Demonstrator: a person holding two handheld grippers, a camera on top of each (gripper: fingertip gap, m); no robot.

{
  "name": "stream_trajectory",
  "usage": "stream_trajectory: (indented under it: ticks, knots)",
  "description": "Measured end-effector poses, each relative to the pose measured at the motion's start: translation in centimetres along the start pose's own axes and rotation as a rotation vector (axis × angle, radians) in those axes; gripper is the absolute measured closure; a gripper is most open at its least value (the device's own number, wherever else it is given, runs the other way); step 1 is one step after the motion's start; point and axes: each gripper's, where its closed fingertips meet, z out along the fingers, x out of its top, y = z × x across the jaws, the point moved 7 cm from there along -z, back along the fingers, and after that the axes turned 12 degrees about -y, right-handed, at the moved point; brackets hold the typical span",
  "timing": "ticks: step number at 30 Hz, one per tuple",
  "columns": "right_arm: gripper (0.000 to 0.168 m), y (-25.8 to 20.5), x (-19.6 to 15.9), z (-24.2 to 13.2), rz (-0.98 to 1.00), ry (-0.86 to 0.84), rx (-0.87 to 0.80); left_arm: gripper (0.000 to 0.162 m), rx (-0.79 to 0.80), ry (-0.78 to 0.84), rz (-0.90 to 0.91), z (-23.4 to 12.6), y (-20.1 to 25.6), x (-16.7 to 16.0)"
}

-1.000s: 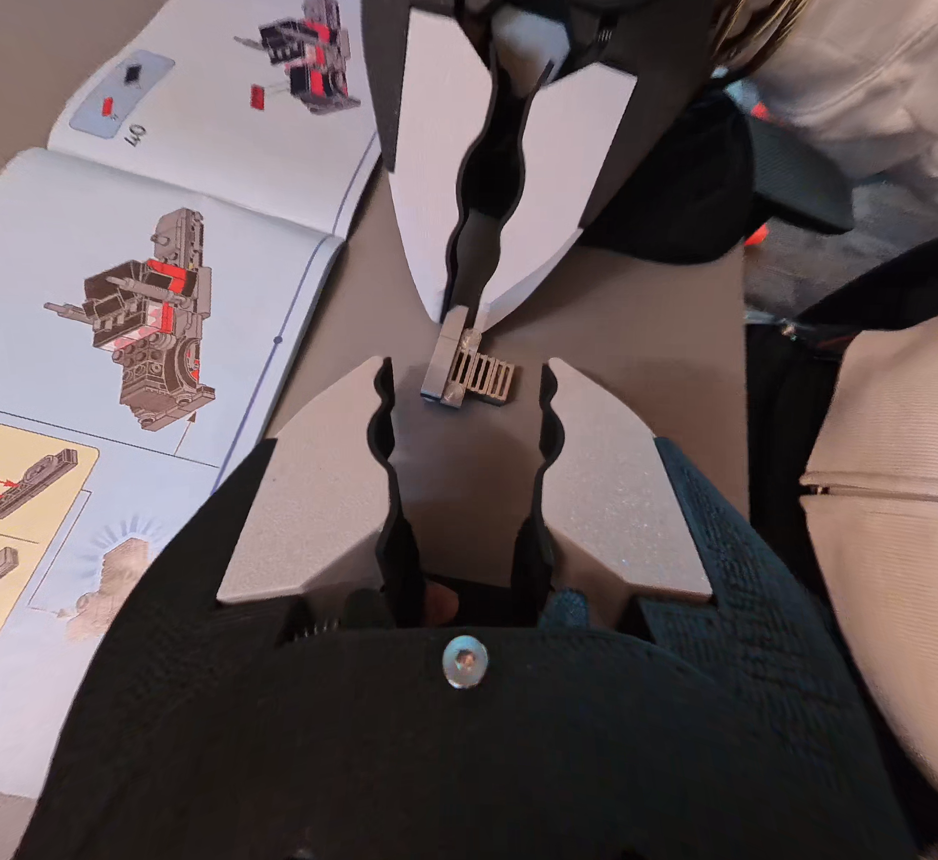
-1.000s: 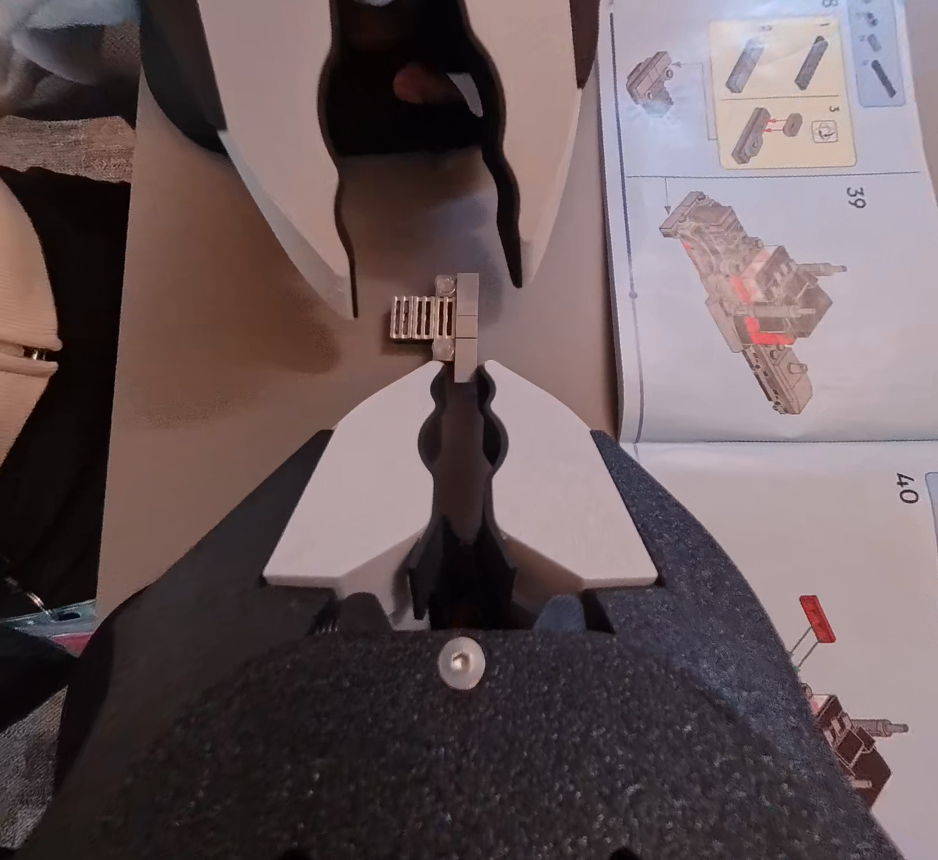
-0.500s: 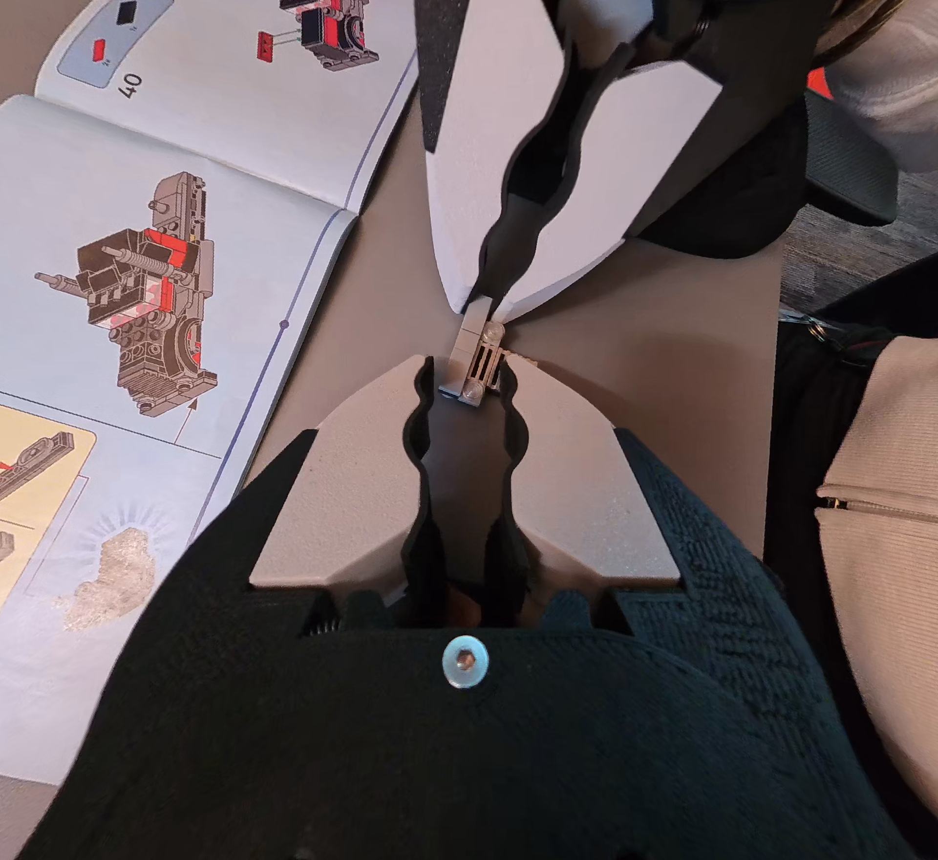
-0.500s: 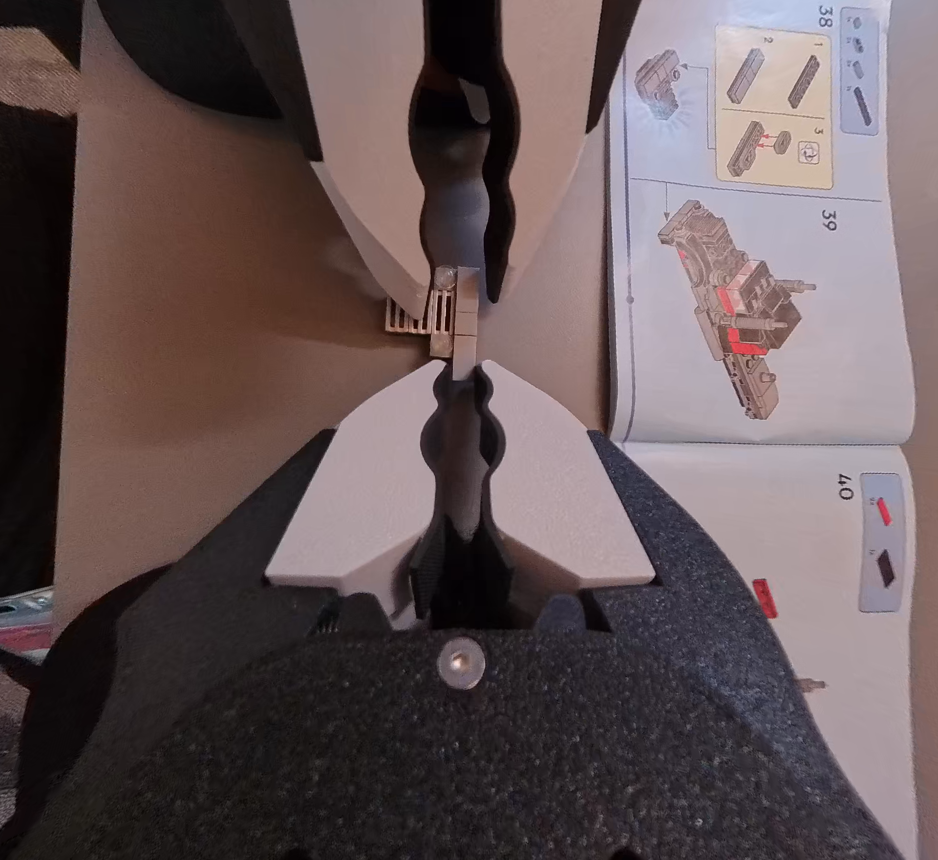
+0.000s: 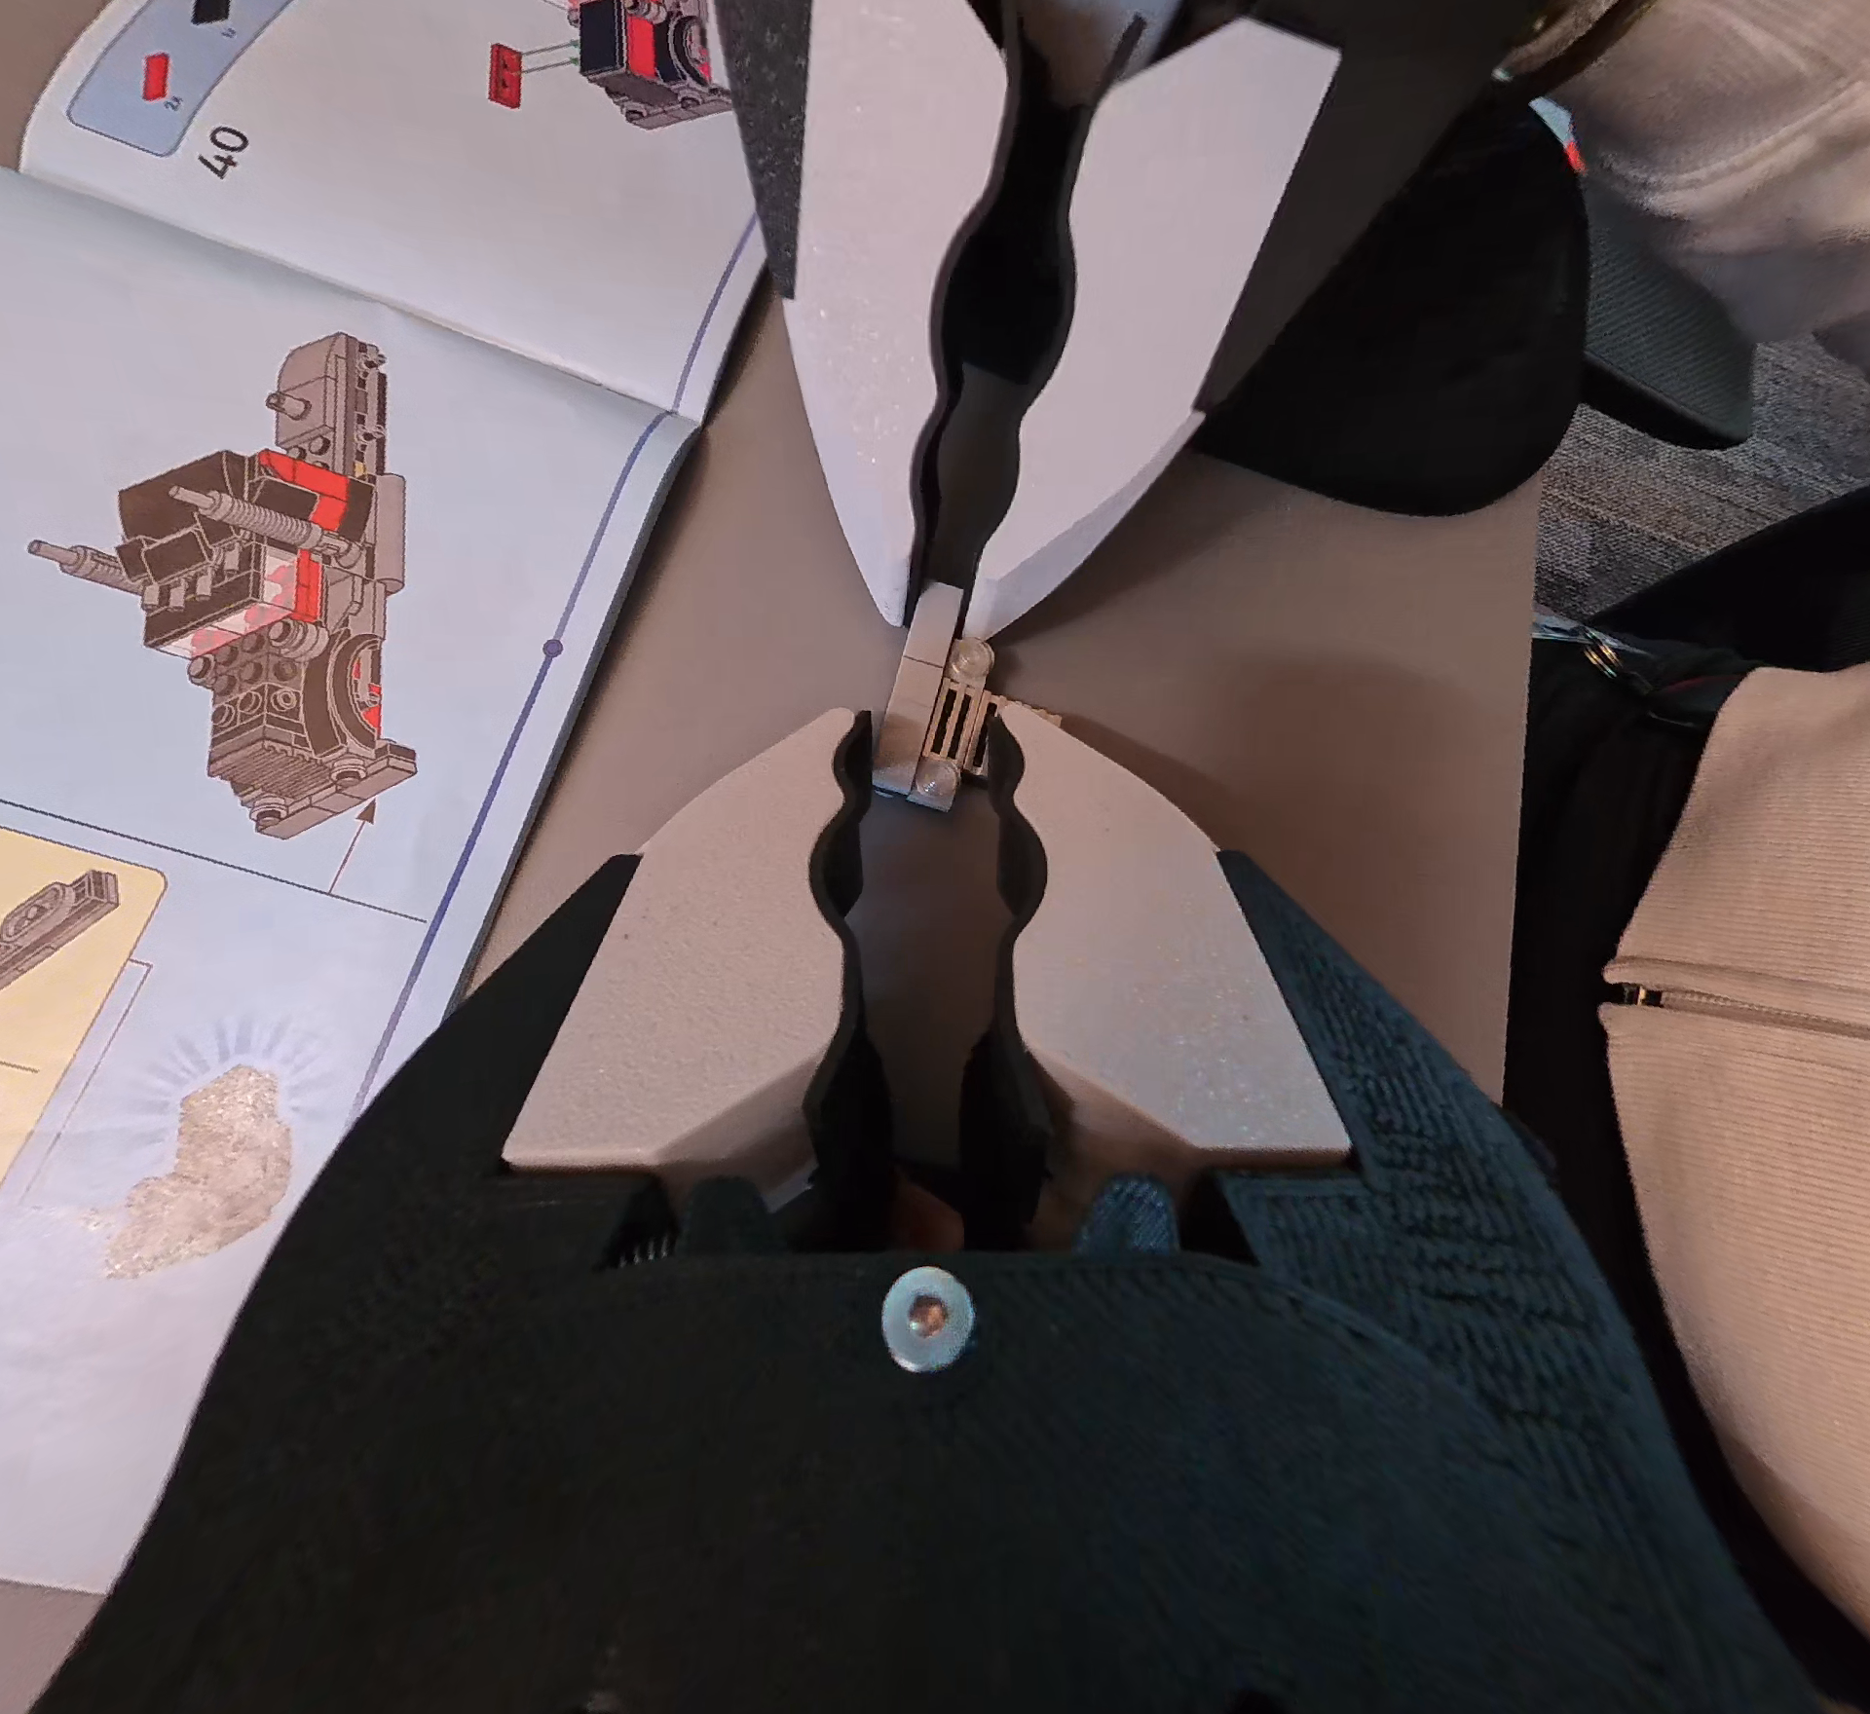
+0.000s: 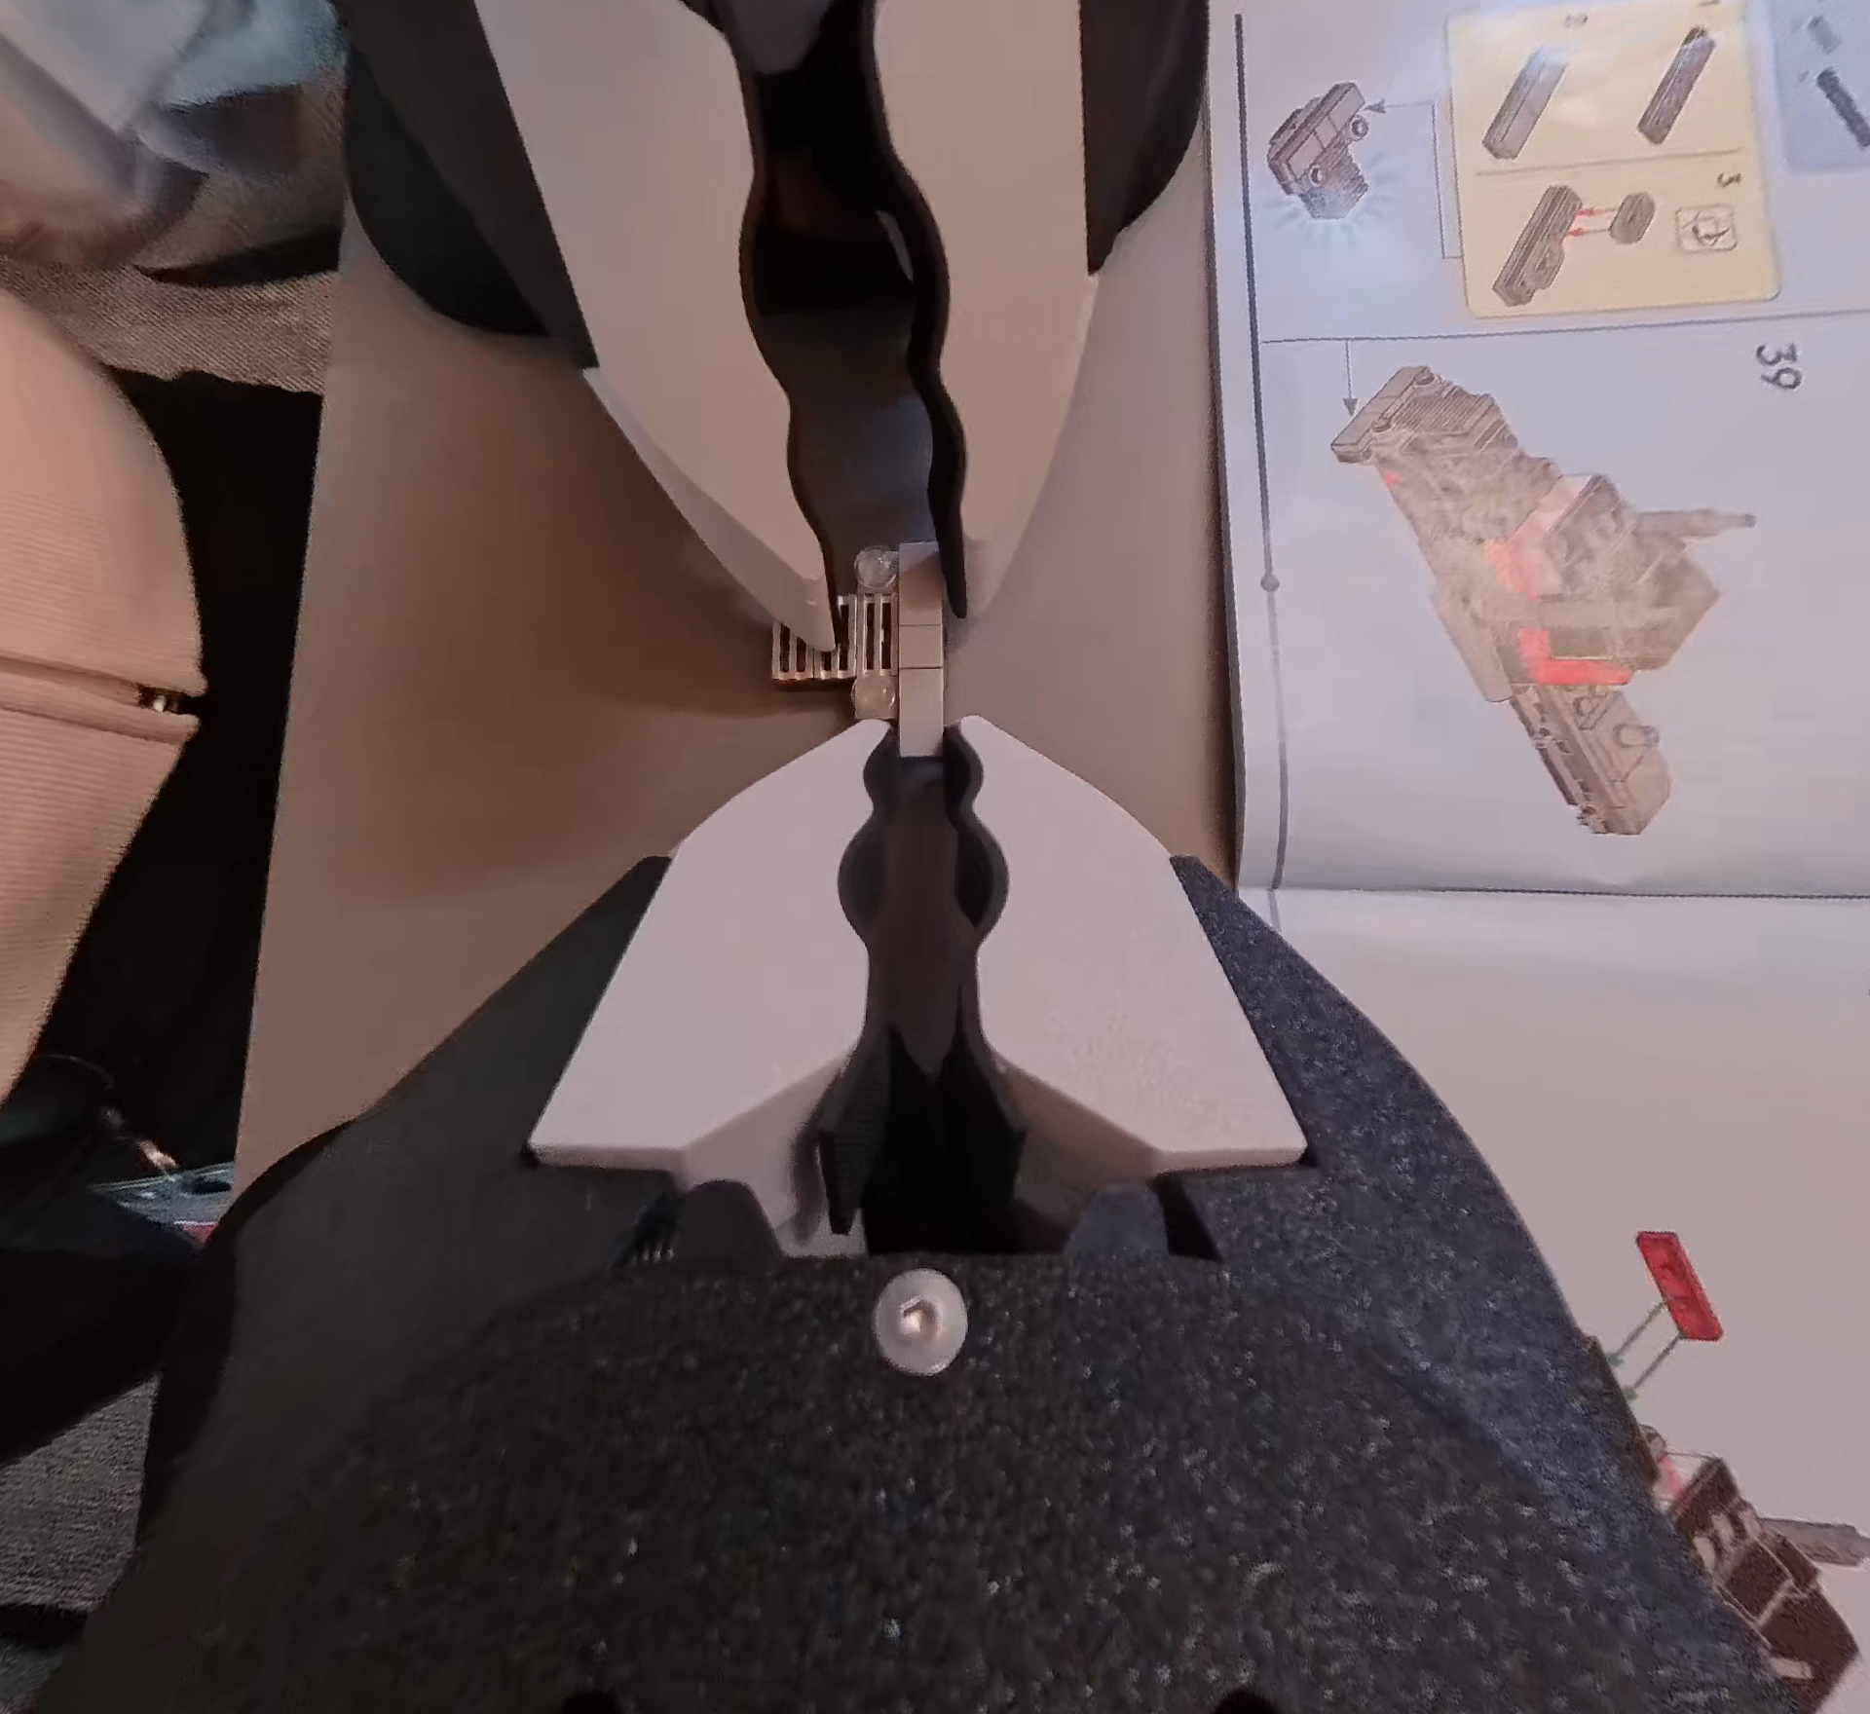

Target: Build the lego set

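Note:
A small grey lego assembly (image 5: pixel 956 714), a thin stack of bricks with a slotted grille tile and clear round studs, is held between both grippers just above the beige table (image 5: pixel 1265 755). My left gripper (image 5: pixel 931 745) is shut across it, one finger on the grille side and one on the brick stack. My right gripper (image 6: pixel 919 745) is shut on the end of the brick stack (image 6: pixel 916 654). In the left wrist view the right gripper (image 5: pixel 941 603) comes in from the top. In the right wrist view the left gripper (image 6: pixel 890 598) comes in from the top.
An open instruction booklet (image 5: pixel 304 451) lies on the table beside the grippers; it also shows in the right wrist view (image 6: pixel 1518 552). The table edge runs close by, with a person's beige clothing (image 5: pixel 1771 1058) and dark items beyond it.
My left gripper was open a second ago; it has moved forward and closed on the assembly. The right gripper has kept its hold on the brick stack.

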Motion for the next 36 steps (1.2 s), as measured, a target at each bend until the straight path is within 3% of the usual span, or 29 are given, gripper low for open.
stream_trajectory:
  ticks: [9, 15, 21, 26, 33, 36]
  knots:
    - [0.16, 0.1, -0.1, 0.0, 0.021, 0.02, 0.032, 0.139, -0.01, -0.003, -0.004, 0.0, 0.0, 0.0]
    - [0.16, -0.7, 0.8, -0.2, -0.181, -0.112, -0.12, 0.14, -0.042, -0.012, -0.007, 0.1, 0.0, 0.1]
    - [0.16, -0.4, 0.9, -0.2, -0.198, -0.109, -0.083, 0.141, -0.044, -0.011, -0.005, 0.1, 0.0, 0.0]
    - [0.16, -1.4, 1.7, -0.3, -0.396, -0.243, -0.246, 0.141, -0.069, -0.012, -0.007, 0.1, 0.0, 0.1]
    - [0.16, 0.3, 0.8, -0.2, -0.078, -0.08, 0.054, 0.141, -0.064, -0.015, -0.002, 0.2, 0.0, 0.0]
    - [0.16, 0.5, 0.7, -0.1, -0.052, -0.053, 0.099, 0.141, -0.067, -0.016, -0.004, 0.2, 0.0, 0.0]
